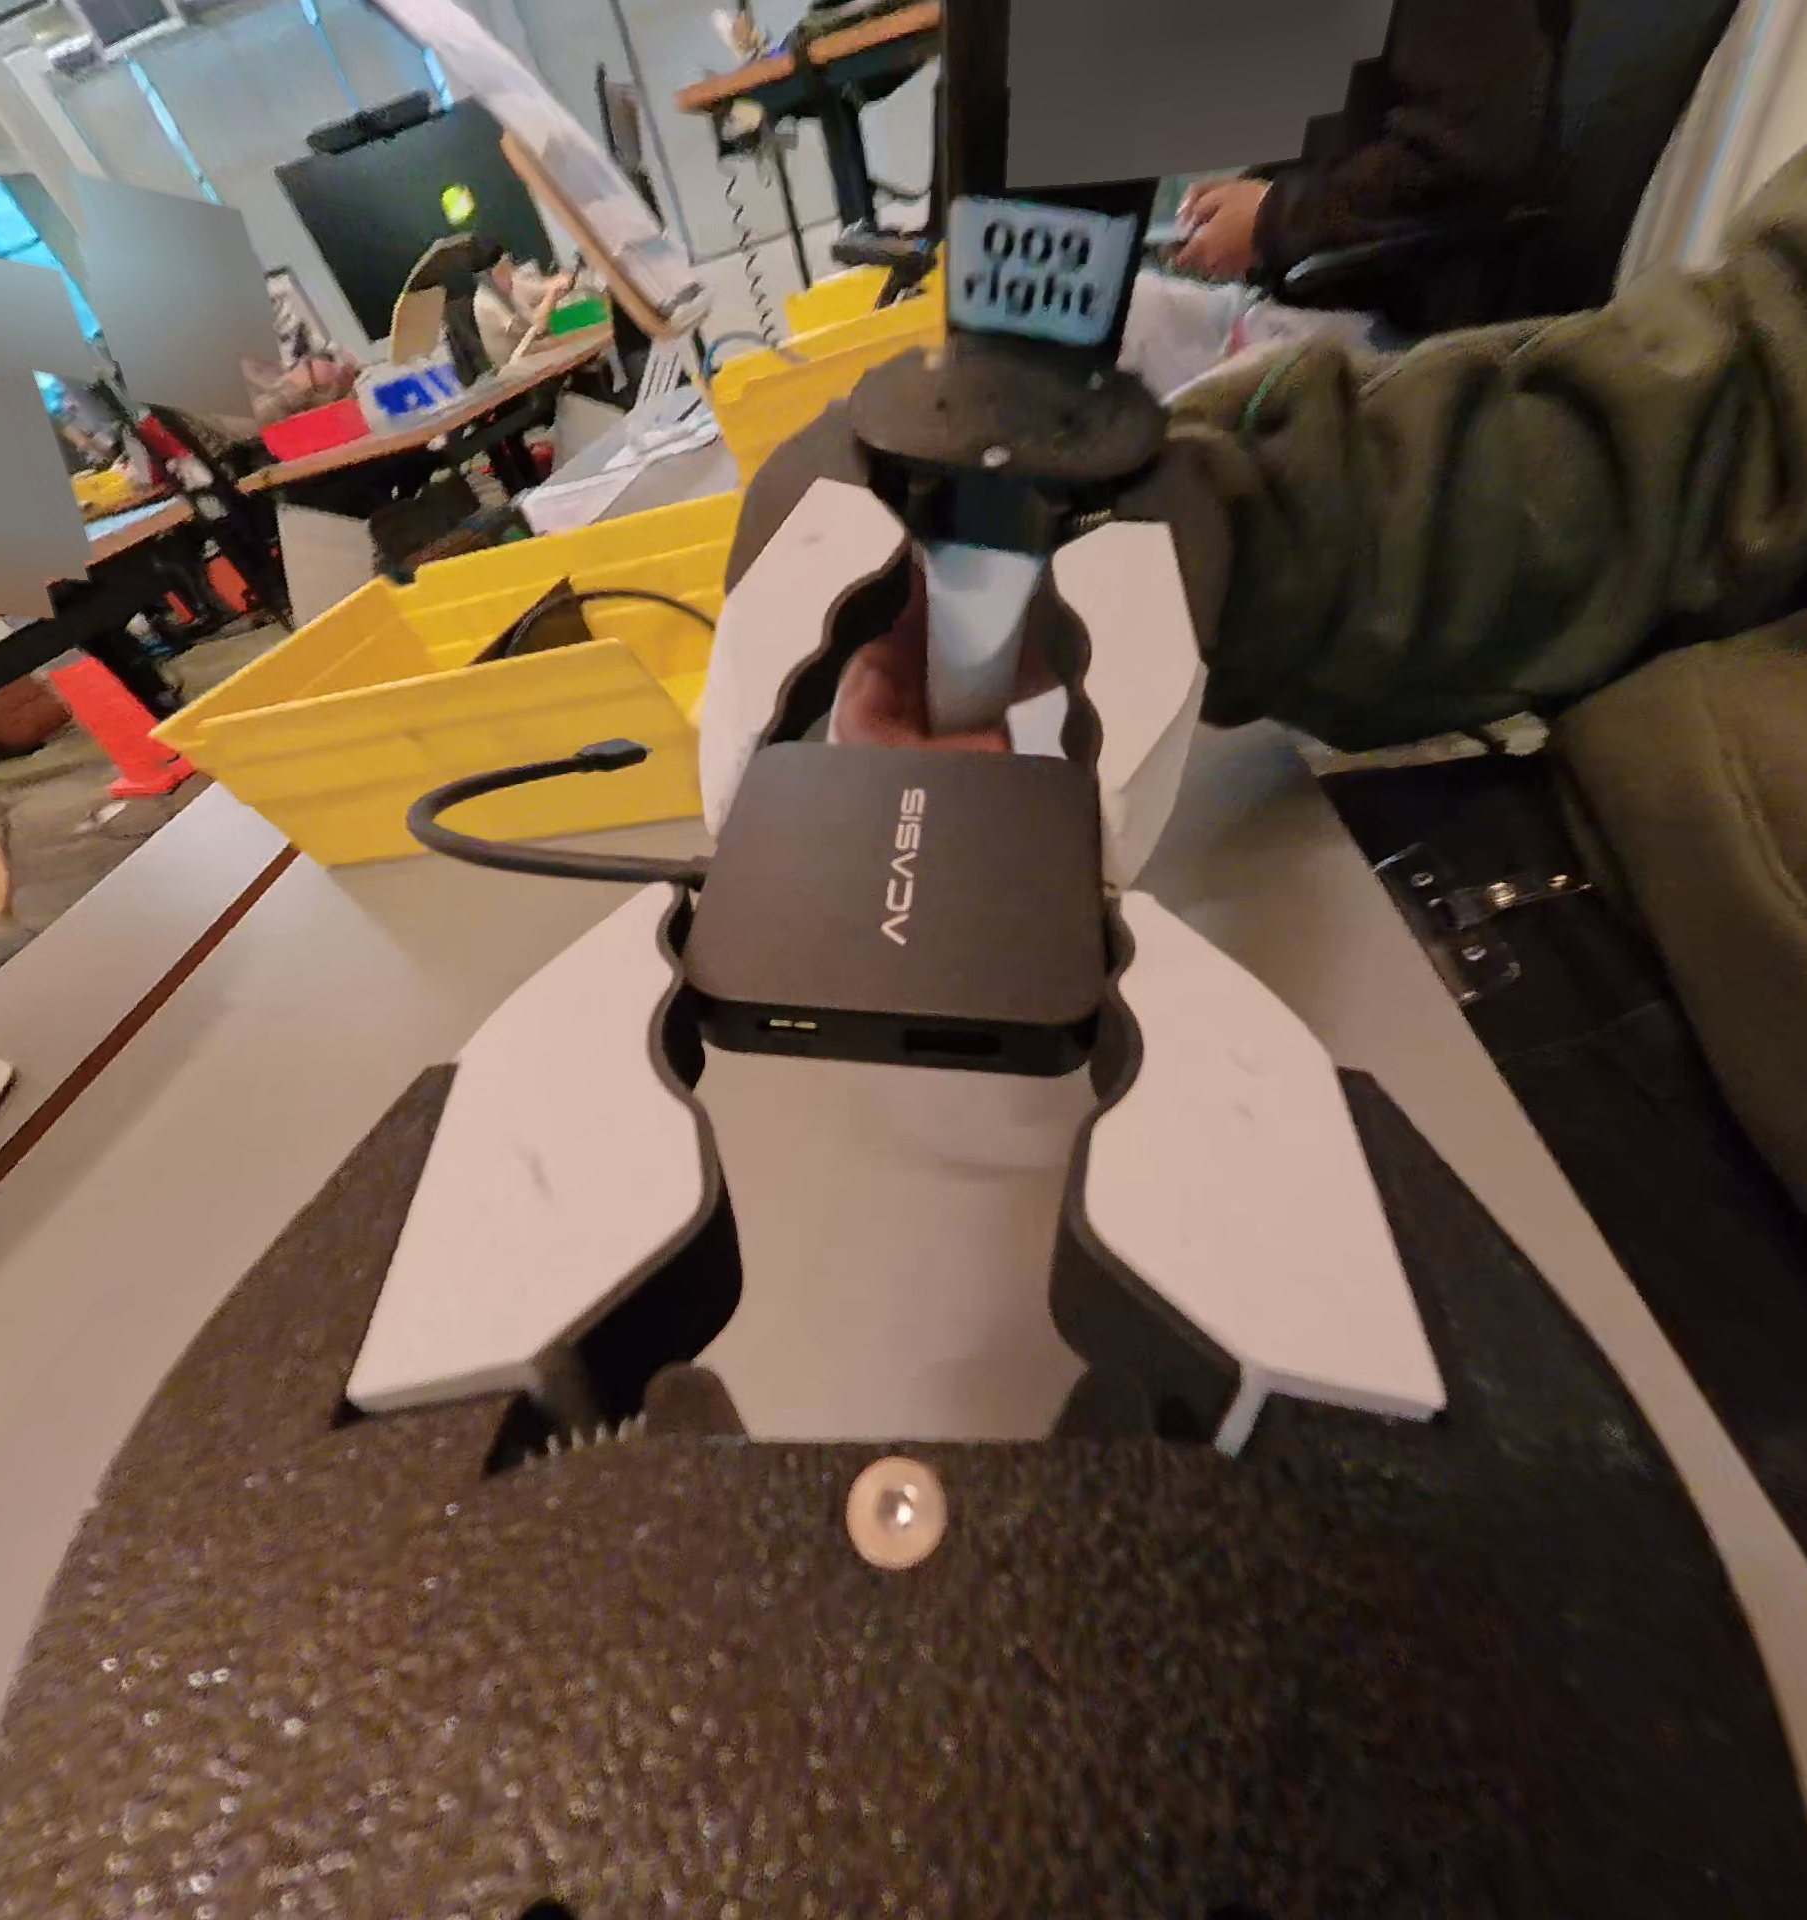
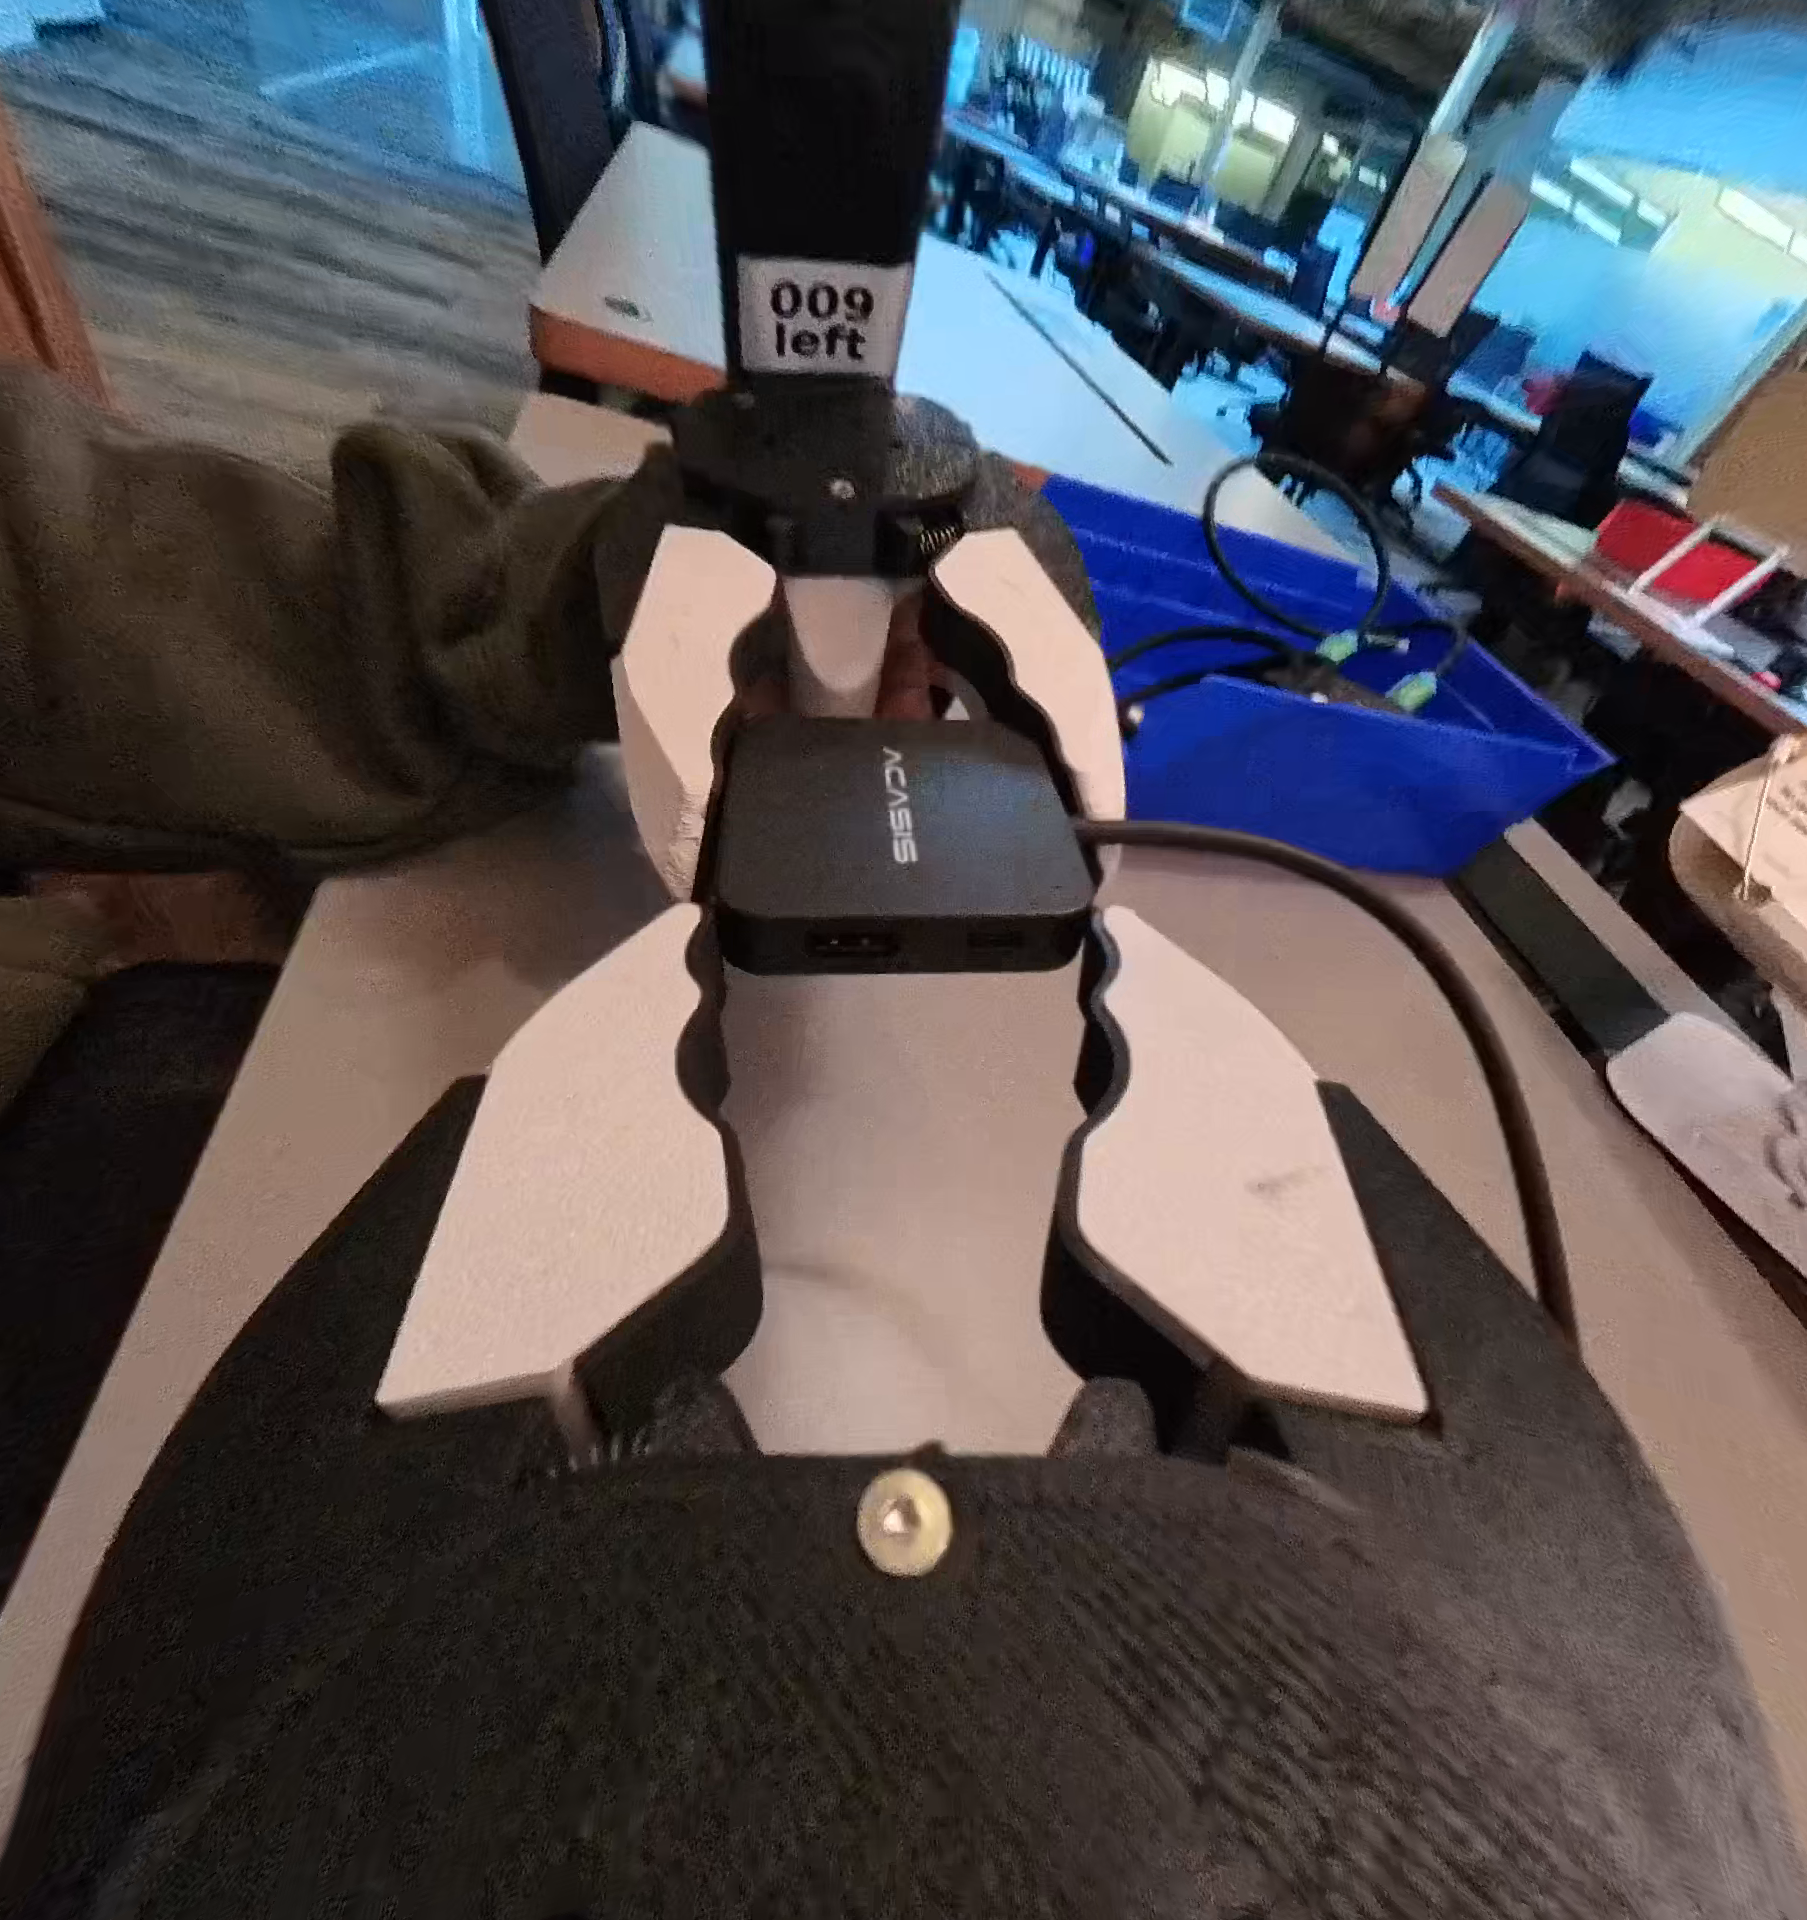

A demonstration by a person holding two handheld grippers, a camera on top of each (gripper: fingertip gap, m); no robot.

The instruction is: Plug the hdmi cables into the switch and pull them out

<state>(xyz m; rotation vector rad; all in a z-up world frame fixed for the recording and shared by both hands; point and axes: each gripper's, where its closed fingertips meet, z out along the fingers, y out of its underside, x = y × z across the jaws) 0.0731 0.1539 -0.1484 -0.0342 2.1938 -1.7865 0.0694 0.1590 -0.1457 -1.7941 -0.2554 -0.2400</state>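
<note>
- The black switch (image 1: 894,904) lies flat on the pale surface (image 1: 255,1039), squeezed between two grippers facing each other.
- Left gripper (image 1: 897,987) pinches its near end, fingers against both sides.
- Right gripper (image 2: 894,940) pinches the opposite end likewise.
- A black cable (image 2: 1398,935) trails off its side.
- Yellow bins (image 1: 442,727) and a blue bin (image 2: 1346,748) stand beyond.
</note>
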